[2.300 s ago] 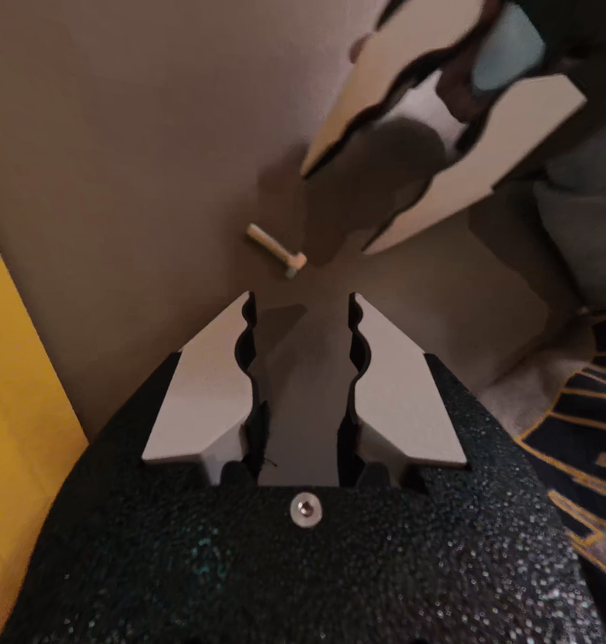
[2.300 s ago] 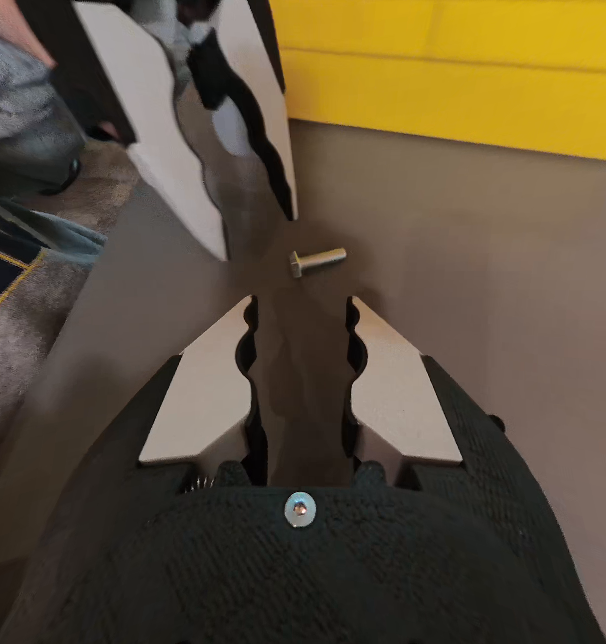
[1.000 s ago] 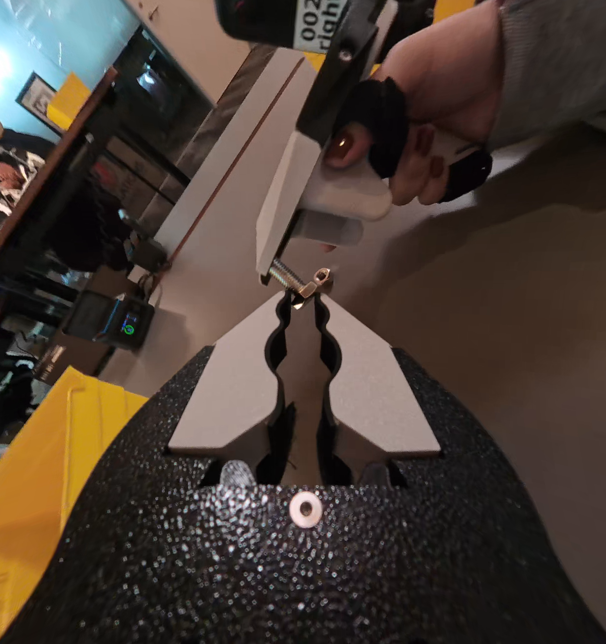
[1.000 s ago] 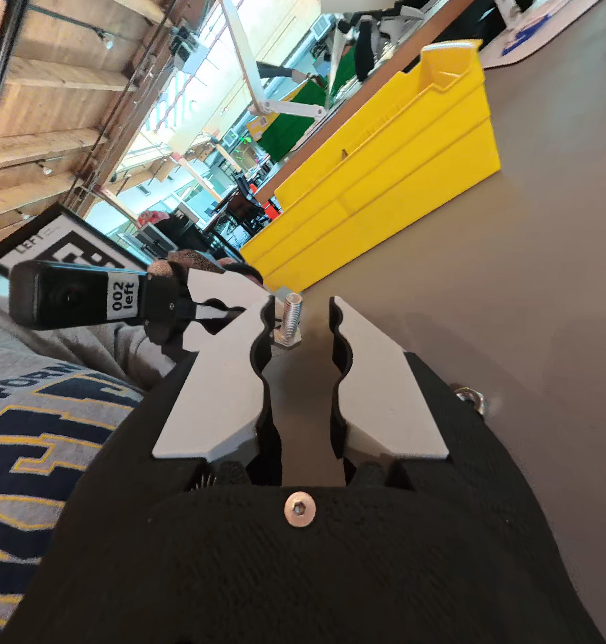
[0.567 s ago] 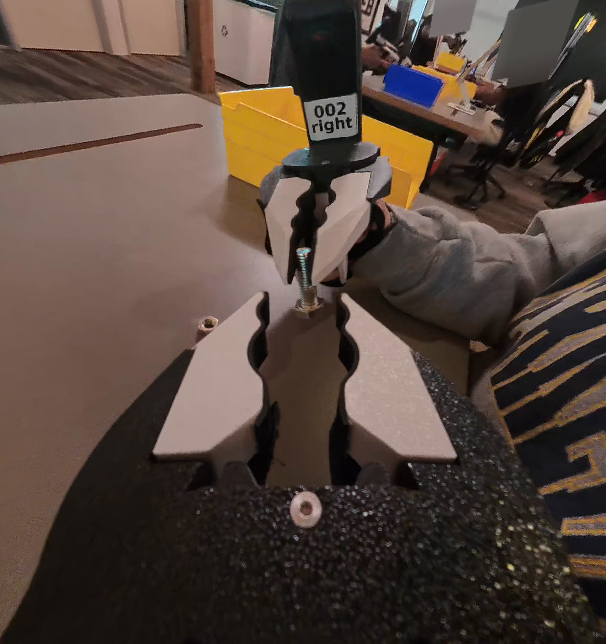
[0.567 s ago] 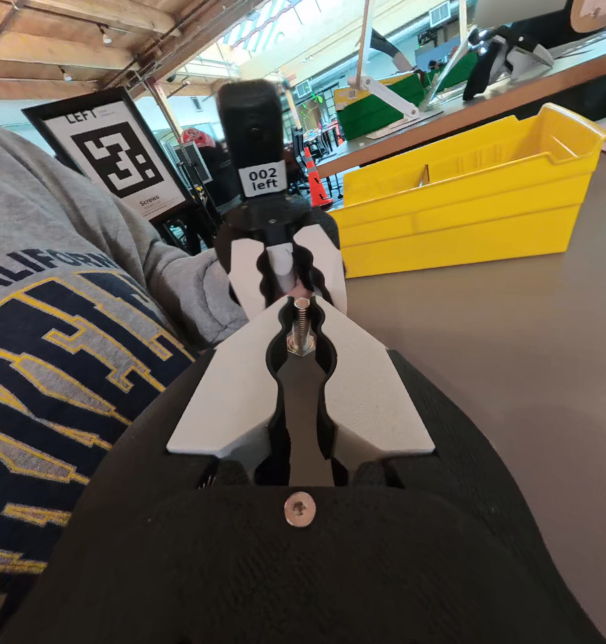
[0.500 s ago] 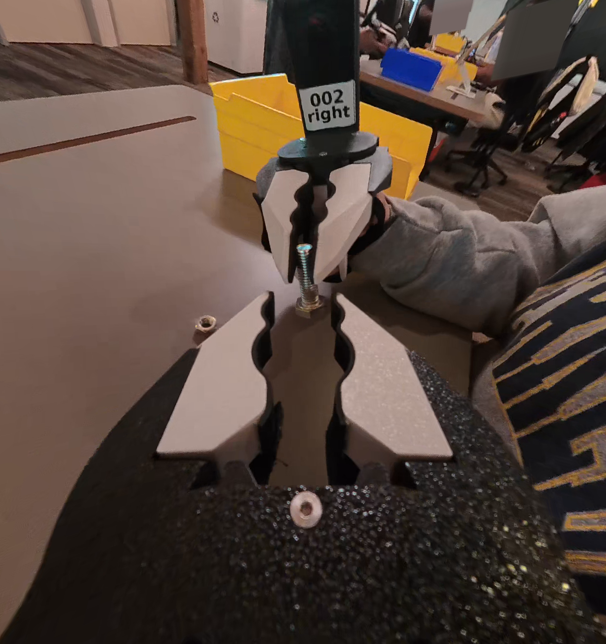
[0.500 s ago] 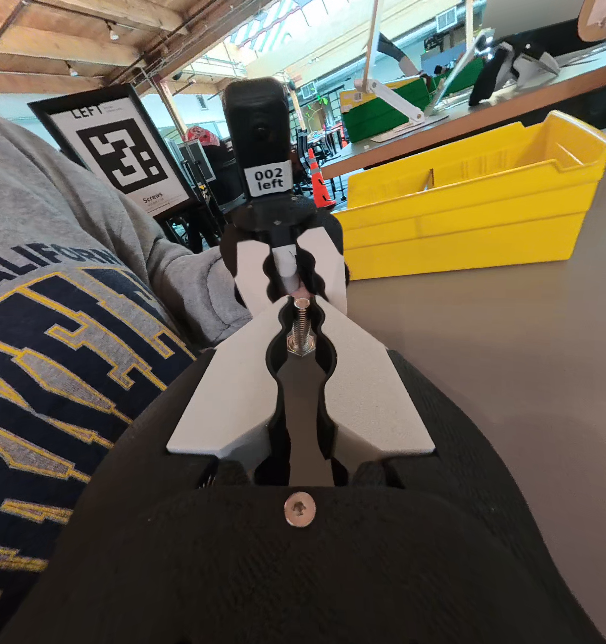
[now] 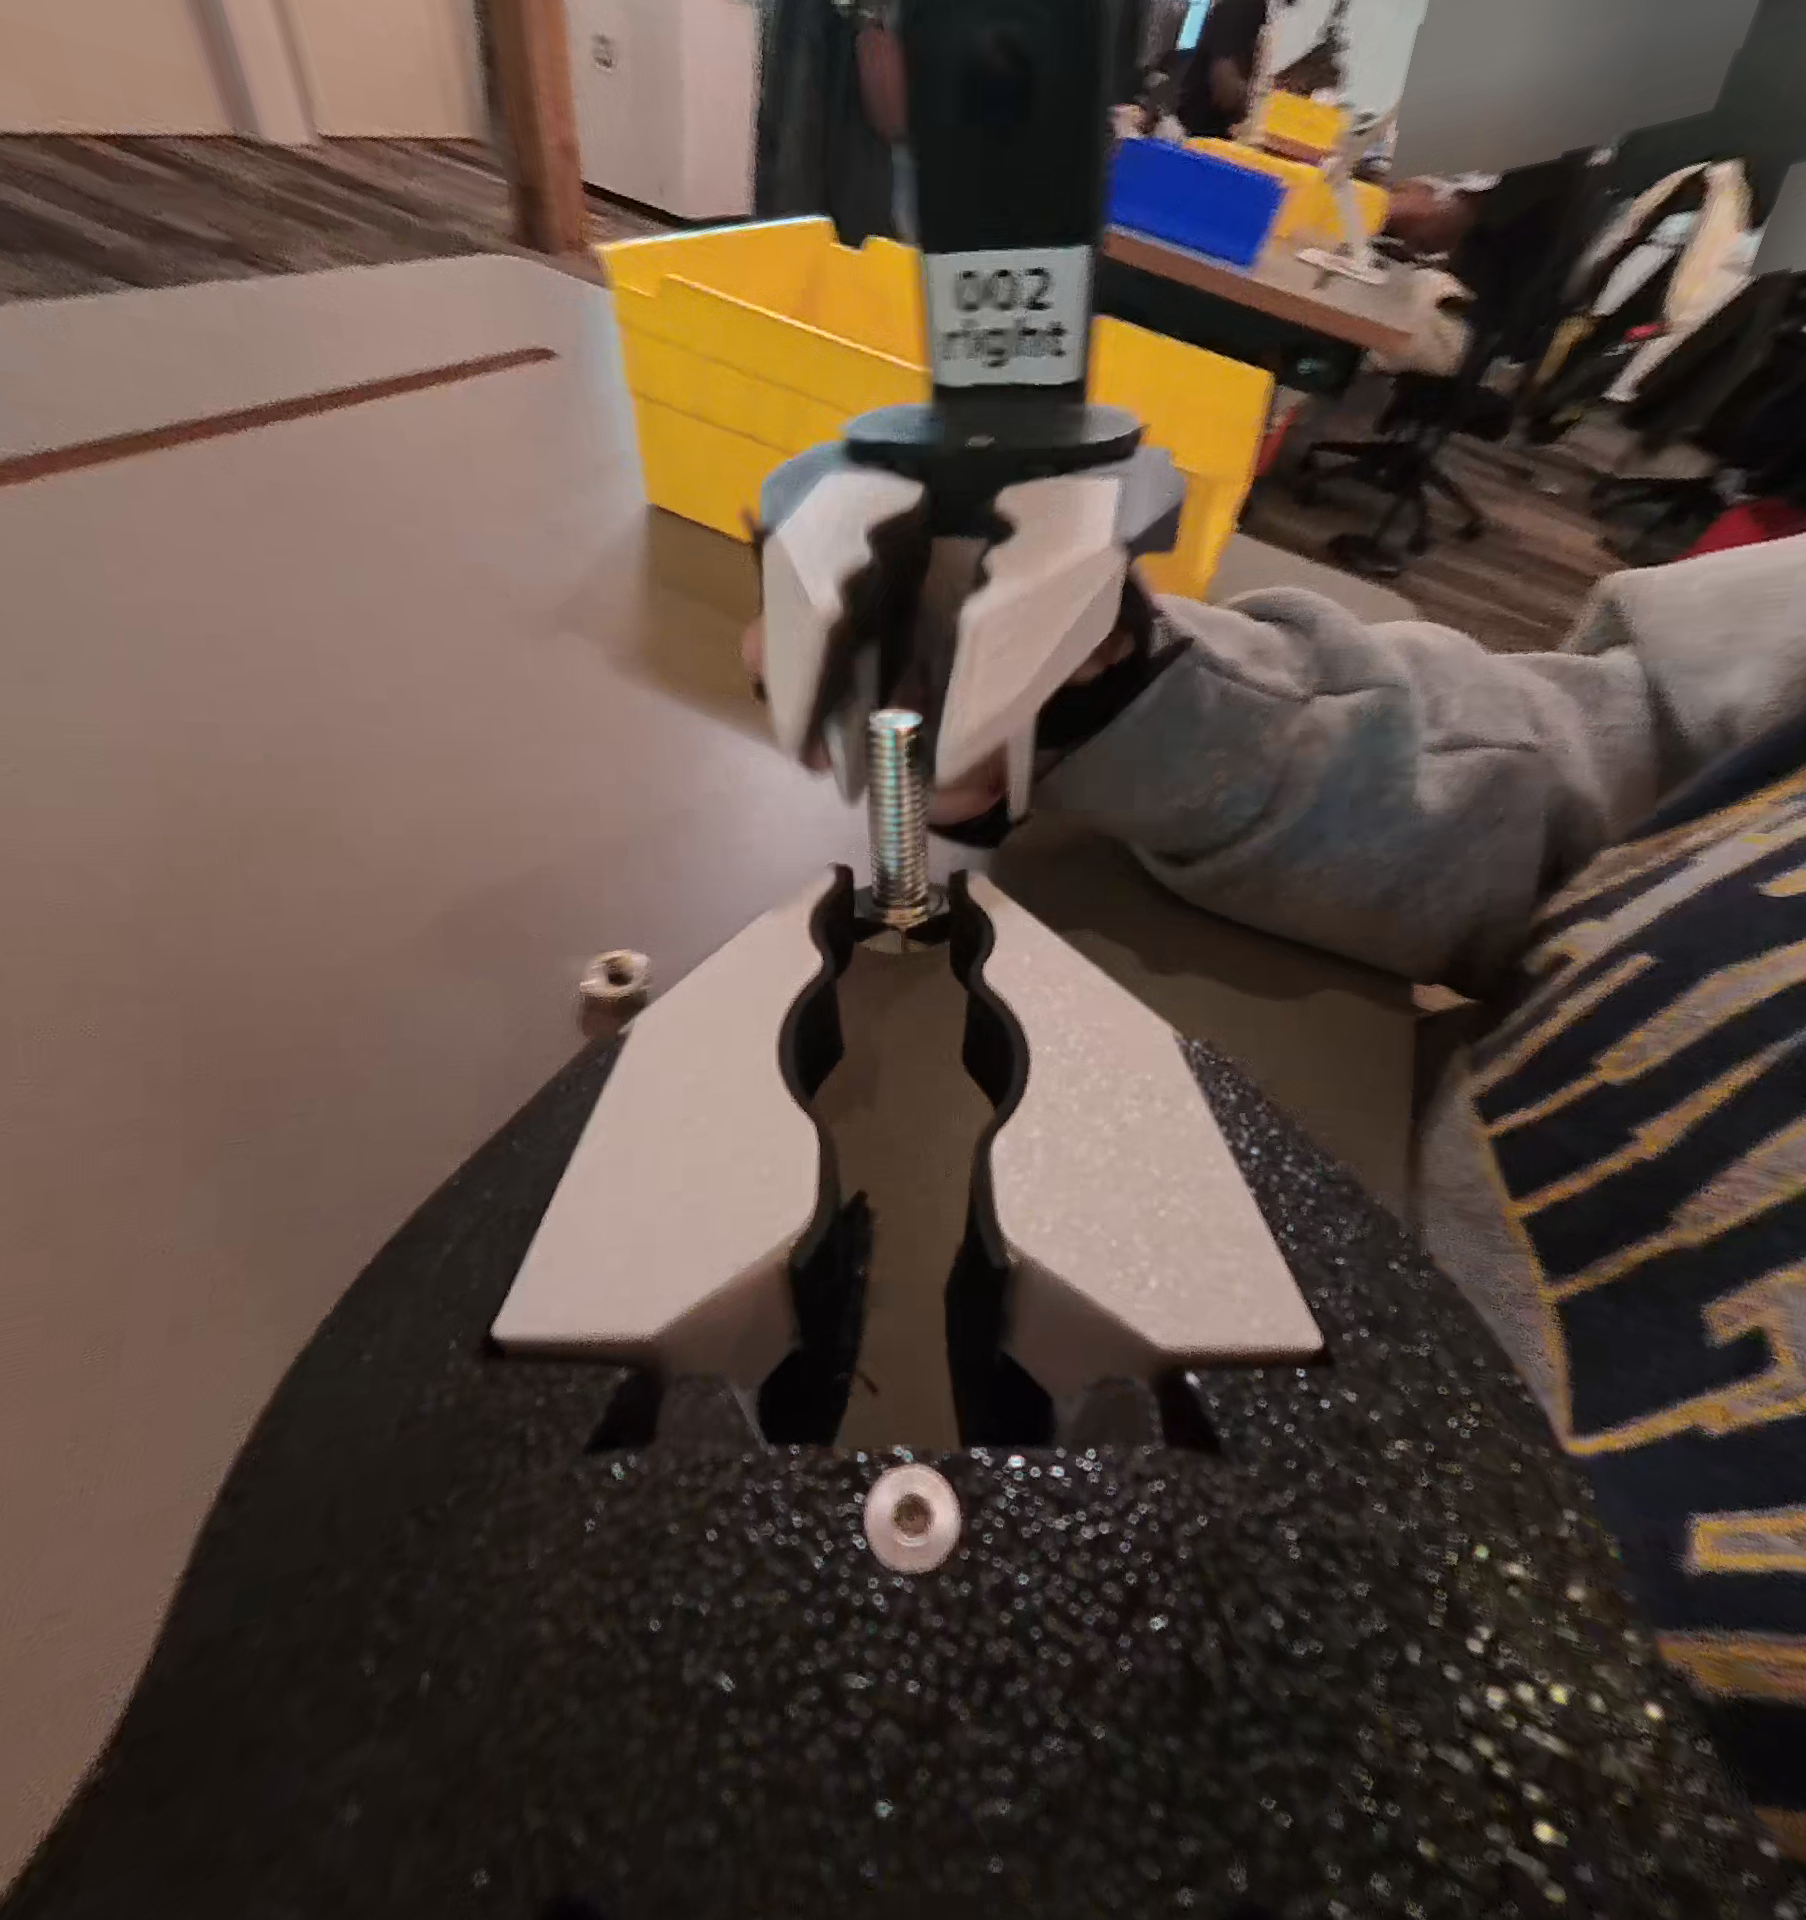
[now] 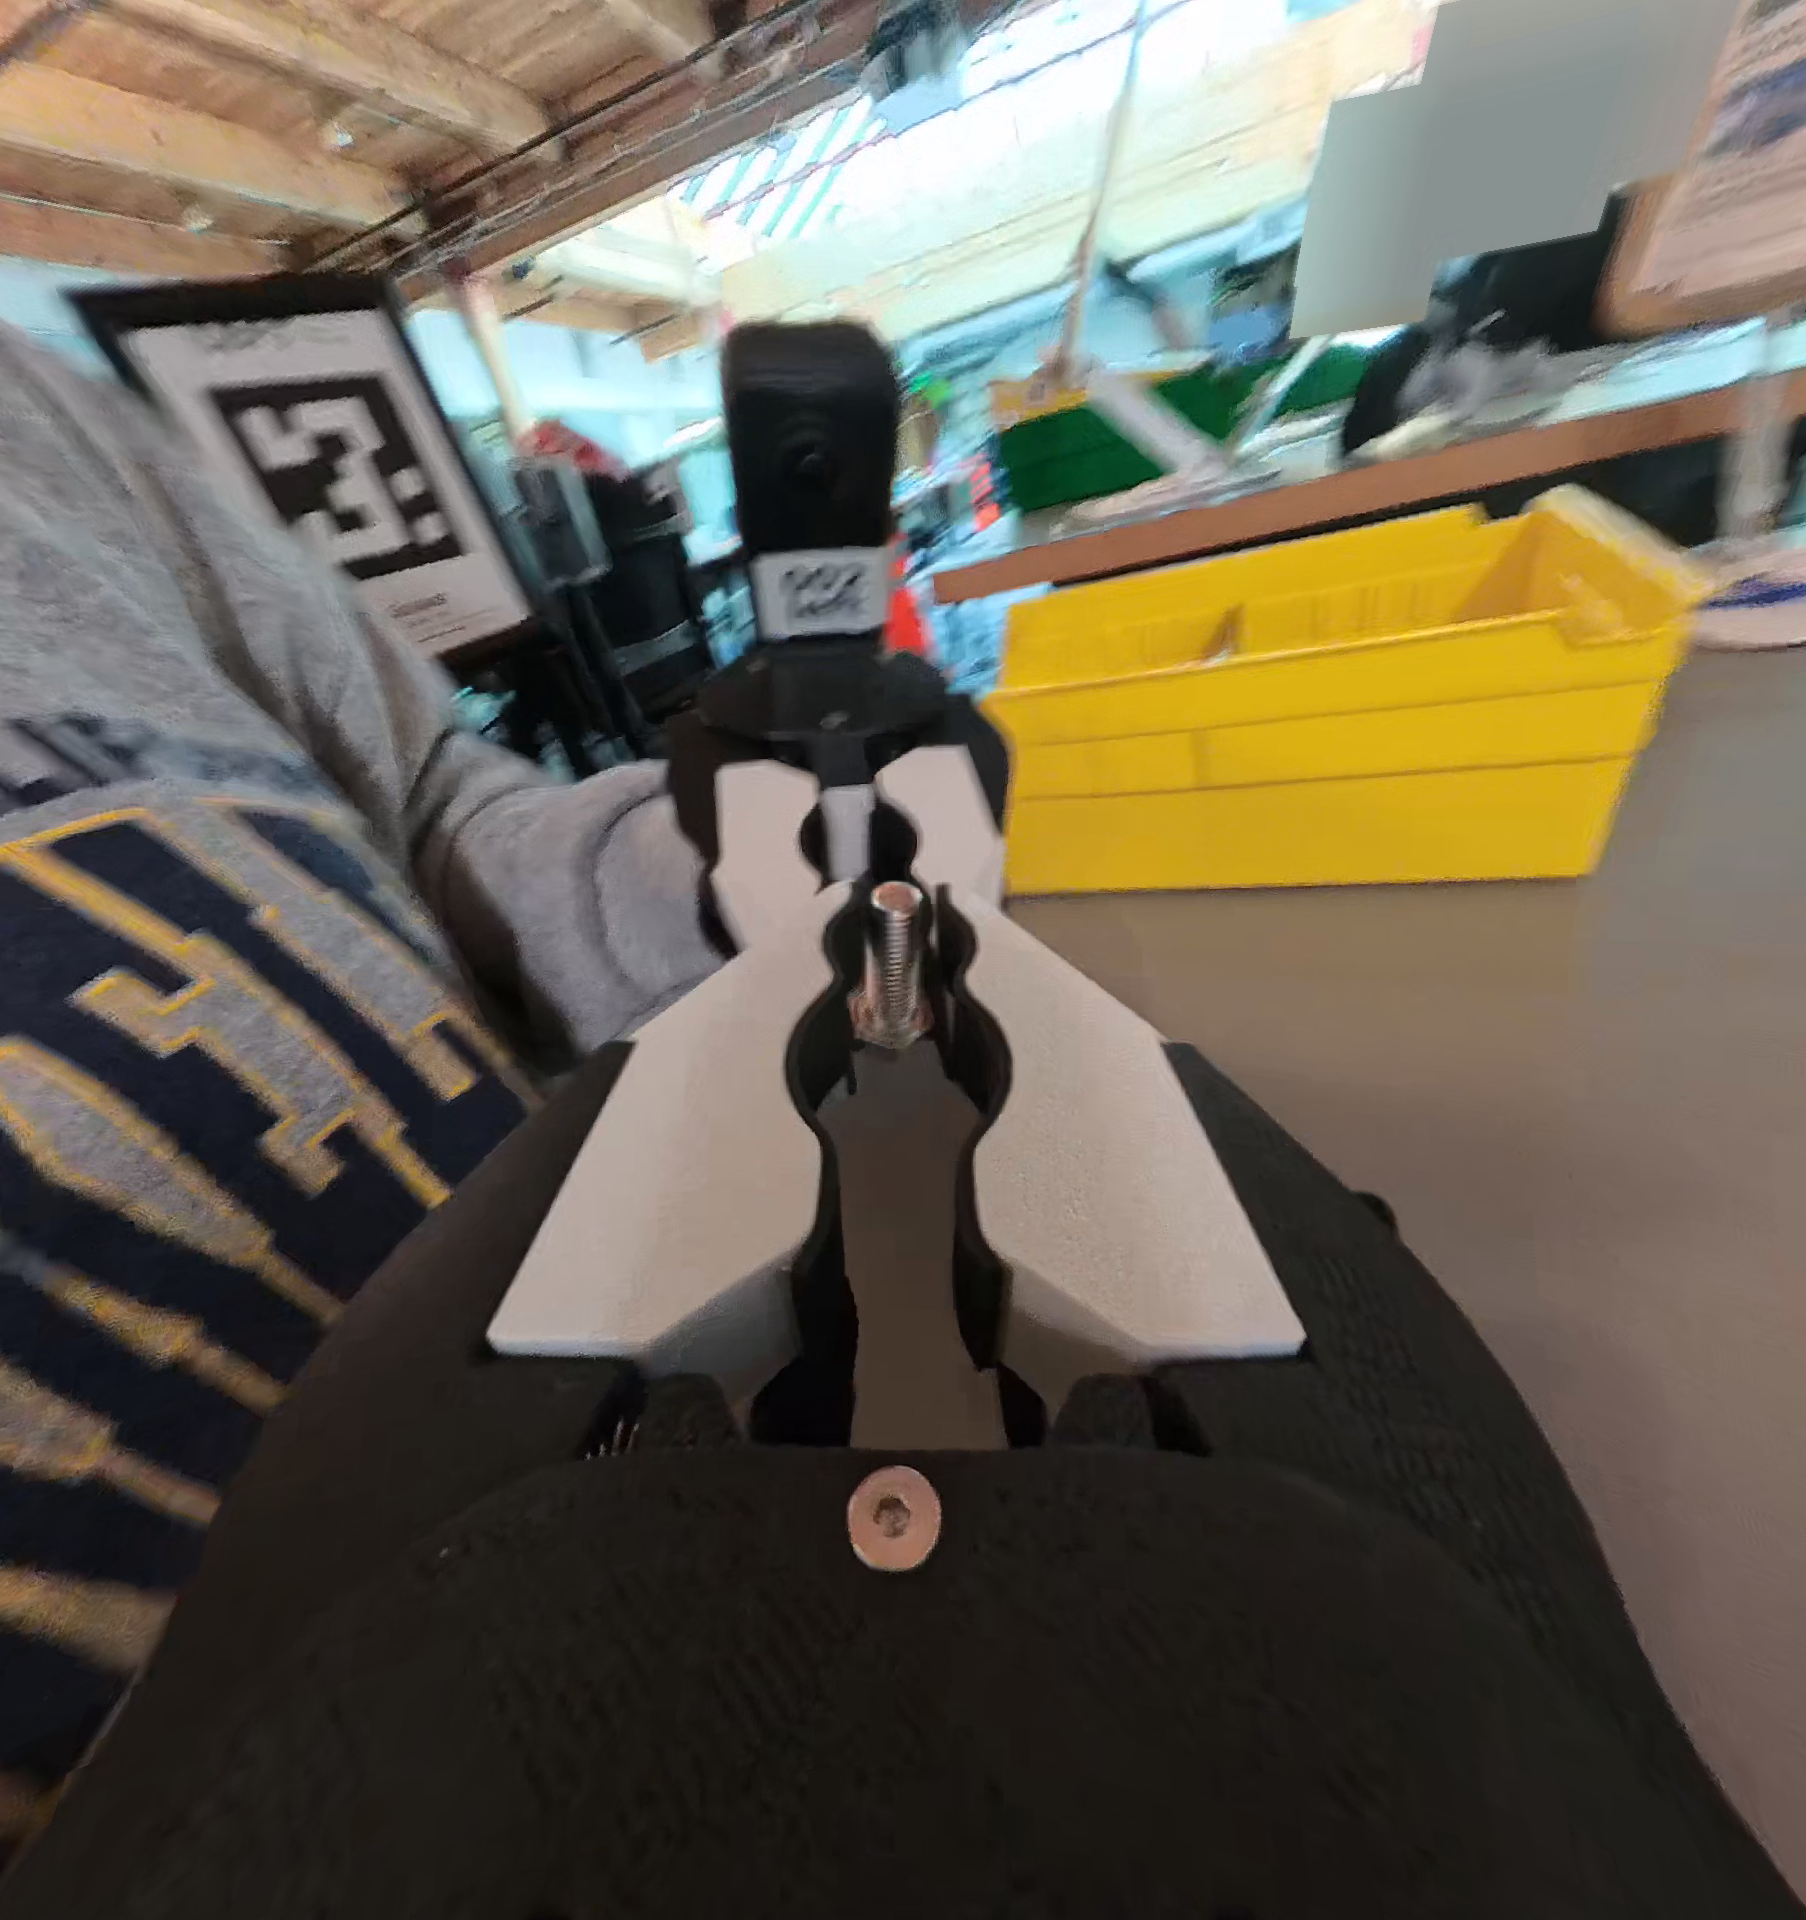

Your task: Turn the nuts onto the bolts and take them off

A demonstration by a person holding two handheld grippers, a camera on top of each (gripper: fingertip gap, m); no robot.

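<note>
Grey-brown table (image 9: 255, 727): bare wood-look top that carries all the parts.
Loose nut (image 9: 616, 975): lies flat on the table at about 9 o'clock from the bolt, near it but apart, just outside the left gripper's left finger.
Bolt (image 9: 895, 810): stands upright, hex head down, threads up, at the centre of both views.
Left gripper (image 9: 899, 914): its fingertips flank the hex head closely at 9 and 3 o'clock. I cannot tell whether they pinch it.
Right gripper (image 10: 891, 906): faces the left gripper from 12 o'clock. Its fingers are released, with a gap on both sides of the threaded shank, and the hex head sits free in the first scallop. It shows motion blur.
Yellow bin (image 9: 753, 343): on the table at 12 o'clock beyond the grippers in the left wrist view, at 2 o'clock in the right wrist view.
Grey sleeve (image 9: 1346, 779): reaches in from 3 o'clock behind the right gripper.
</note>
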